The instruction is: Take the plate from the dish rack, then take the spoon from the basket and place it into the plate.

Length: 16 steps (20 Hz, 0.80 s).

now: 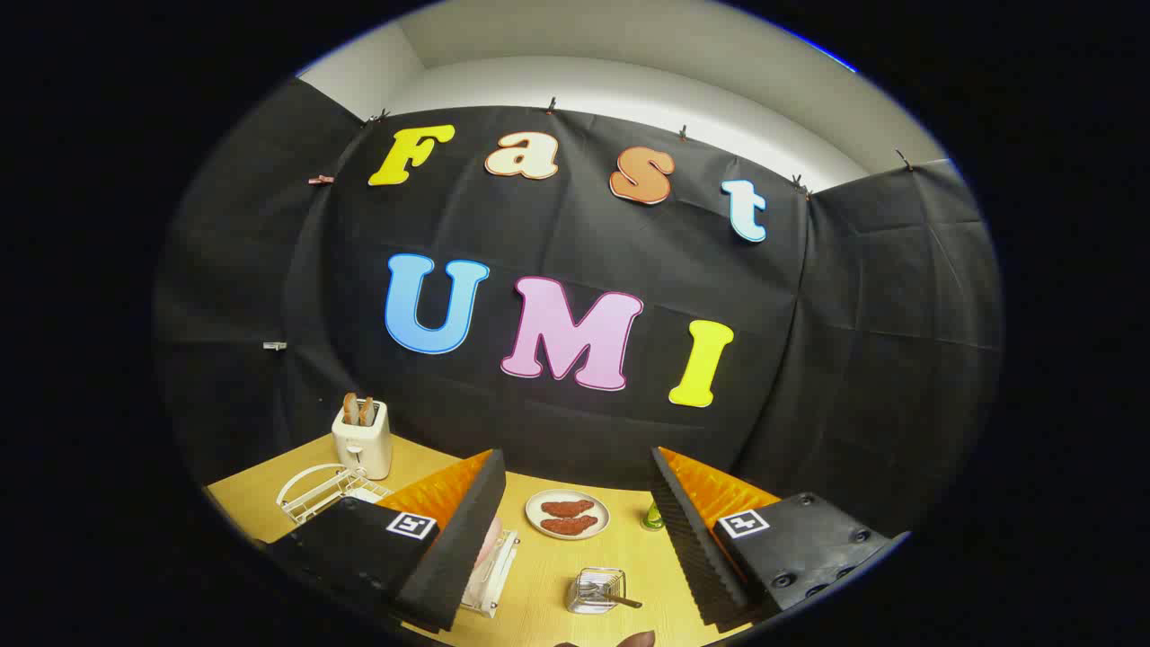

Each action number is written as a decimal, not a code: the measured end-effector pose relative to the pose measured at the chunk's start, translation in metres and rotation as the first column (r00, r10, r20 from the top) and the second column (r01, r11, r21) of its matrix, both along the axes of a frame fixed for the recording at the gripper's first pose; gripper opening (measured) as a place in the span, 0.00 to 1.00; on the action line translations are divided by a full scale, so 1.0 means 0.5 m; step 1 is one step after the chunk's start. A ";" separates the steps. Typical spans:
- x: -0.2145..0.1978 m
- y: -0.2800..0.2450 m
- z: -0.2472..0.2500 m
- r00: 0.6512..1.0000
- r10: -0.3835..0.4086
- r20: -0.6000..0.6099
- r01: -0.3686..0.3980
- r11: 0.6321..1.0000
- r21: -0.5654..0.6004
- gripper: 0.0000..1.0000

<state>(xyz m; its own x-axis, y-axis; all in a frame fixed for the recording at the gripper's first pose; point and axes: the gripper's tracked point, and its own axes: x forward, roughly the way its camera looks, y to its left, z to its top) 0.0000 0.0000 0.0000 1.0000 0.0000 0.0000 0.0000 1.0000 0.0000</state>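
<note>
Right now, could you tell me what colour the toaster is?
Cream white toaster, best seen in the gripper view, beyond the open gripper.

The gripper (575, 539) has two wedge-shaped fingers (458, 539), each faced inside with black ribbed padding and backed in ridged orange plastic. Each finger sits on a matte black block that carries a small white square tag with a black pattern. The right block shows several round dark screws along its outer edge.
</note>
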 end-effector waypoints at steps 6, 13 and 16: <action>0.008 0.002 -0.003 1.000 -0.004 -0.011 0.004 1.000 -0.007 0.98; 0.003 0.003 -0.020 0.999 -0.014 -0.036 0.015 1.000 0.021 0.98; 0.000 0.012 -0.023 0.999 -0.010 -0.041 0.011 1.000 0.029 0.98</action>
